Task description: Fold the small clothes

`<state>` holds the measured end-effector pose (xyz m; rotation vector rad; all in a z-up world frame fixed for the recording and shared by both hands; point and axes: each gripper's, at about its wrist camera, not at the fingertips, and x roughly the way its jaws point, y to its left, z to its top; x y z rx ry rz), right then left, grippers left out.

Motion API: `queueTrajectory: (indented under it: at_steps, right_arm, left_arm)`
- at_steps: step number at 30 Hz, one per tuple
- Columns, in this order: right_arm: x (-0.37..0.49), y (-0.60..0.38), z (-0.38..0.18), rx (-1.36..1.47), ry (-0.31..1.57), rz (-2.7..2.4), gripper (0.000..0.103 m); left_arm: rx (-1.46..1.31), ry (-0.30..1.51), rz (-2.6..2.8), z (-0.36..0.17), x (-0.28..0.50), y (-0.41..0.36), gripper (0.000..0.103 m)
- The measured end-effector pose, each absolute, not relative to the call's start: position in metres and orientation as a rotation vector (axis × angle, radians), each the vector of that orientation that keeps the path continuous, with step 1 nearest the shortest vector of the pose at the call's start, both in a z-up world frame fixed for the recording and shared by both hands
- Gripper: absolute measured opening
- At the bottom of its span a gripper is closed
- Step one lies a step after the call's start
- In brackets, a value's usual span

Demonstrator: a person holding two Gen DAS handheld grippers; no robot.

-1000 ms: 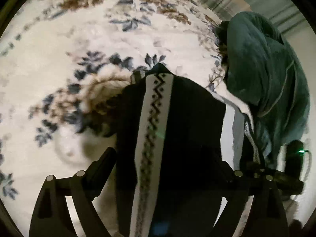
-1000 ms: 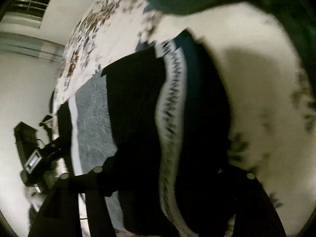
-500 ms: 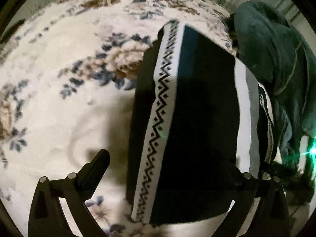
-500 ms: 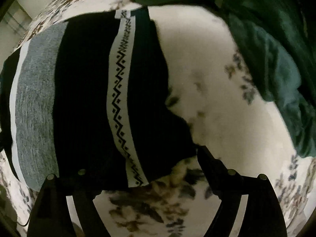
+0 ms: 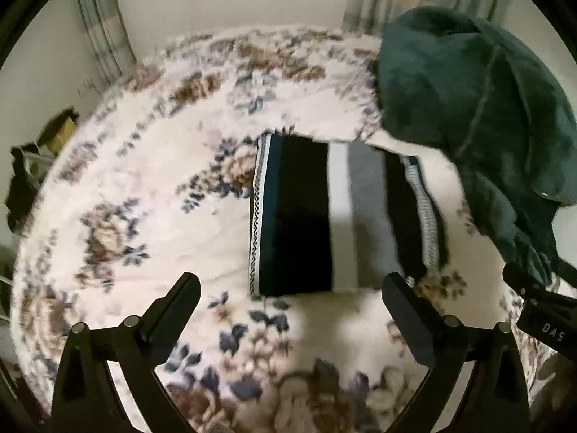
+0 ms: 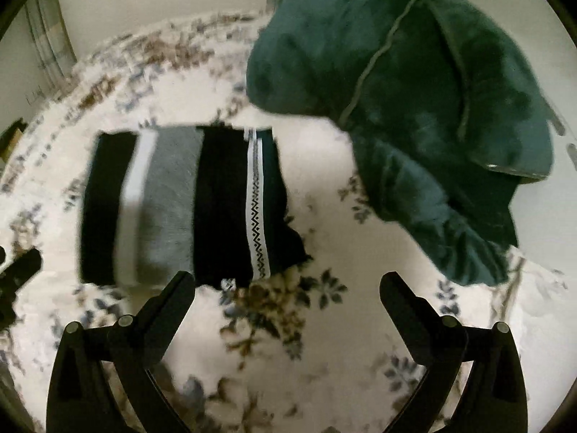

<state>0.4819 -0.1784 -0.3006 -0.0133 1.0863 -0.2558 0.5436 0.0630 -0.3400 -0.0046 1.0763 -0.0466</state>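
A small folded garment [image 5: 324,216] with black, white and grey stripes and a zigzag band lies flat on the floral blanket [image 5: 144,198]. It also shows in the right wrist view [image 6: 180,202]. My left gripper [image 5: 290,299] is open and empty, held just short of the garment's near edge. My right gripper [image 6: 286,297] is open and empty, near the garment's near right corner. A dark green fleece garment [image 5: 487,115] is heaped to the right, and fills the upper right of the right wrist view [image 6: 414,108].
The floral blanket [image 6: 288,324] covers the bed. Walls and curtains [image 5: 101,36] stand behind it. A dark object [image 5: 21,180] sits off the bed's left edge. Part of the right gripper's body [image 5: 541,314] shows at the right of the left wrist view.
Both grippers have let go of the striped garment and drawn back and up. The garment now lies folded flat on the blanket.
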Motion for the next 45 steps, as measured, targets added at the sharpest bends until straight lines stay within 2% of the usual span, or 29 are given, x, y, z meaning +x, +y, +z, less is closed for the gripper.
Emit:
queueTrajectory:
  at_steps: [11, 17, 21, 30, 45]
  right_arm:
    - [0.32, -0.16, -0.091, -0.042, 0.873, -0.278, 0.103]
    - [0.241, -0.148, 0.004, -0.052, 0.76, -0.252, 0.103]
    - [0.197, -0.142, 0.044, -0.041, 0.706, -0.234, 0.103]
    - [0.122, -0.134, 0.099, -0.024, 0.634, -0.219, 0.103]
    - [0.104, -0.14, 0.11, -0.017, 0.619, -0.202, 0.103]
  left_arm:
    - [0.006, 0.961, -0.06, -0.174, 0.412, 0.043, 0.103]
    - [0.001, 0.866, -0.031, -0.104, 0.354, 0.044, 0.103]
    - [-0.002, 0.814, -0.028, -0.065, 0.319, 0.046, 0.103]
    - [0.005, 0.745, -0.039, -0.024, 0.268, 0.053, 0.103]
    - [-0.008, 0.667, -0.014, -0.002, 0.242, 0.051, 0.103]
